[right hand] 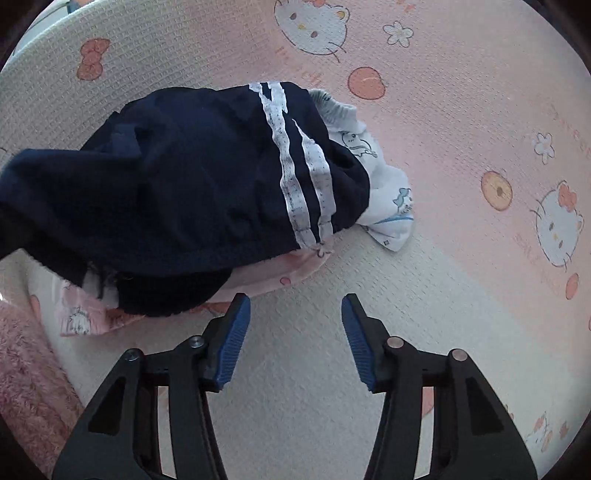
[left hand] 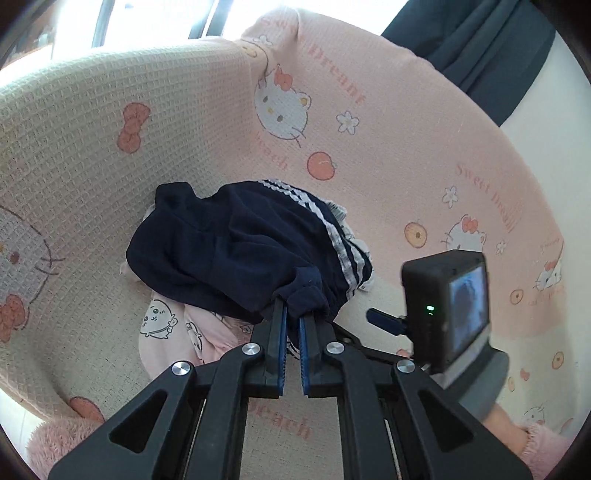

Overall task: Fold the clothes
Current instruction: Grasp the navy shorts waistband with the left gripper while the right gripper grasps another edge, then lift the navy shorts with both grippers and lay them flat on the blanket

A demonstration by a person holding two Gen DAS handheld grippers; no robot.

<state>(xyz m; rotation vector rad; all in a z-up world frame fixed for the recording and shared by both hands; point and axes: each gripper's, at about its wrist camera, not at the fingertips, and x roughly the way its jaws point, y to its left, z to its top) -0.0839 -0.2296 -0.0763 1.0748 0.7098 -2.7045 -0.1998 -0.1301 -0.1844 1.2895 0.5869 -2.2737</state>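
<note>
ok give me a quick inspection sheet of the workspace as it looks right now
surface: pink and cream waffle blanket with cat and peach prints, spread flat.
job's things: navy garment with two white stripes, crumpled on top of a pink printed garment and a white printed garment.
clutter: fluffy pink fabric at the blanket's edge.
grippers: left tool shut on the navy garment's gathered hem; right tool open, above bare blanket, touching nothing.
cables: nothing seen.
surroundings: bright window and dark curtain behind.

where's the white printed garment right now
In the right wrist view the white printed garment sits right of centre, poking out from under the navy striped shorts, on the blanket.
</note>
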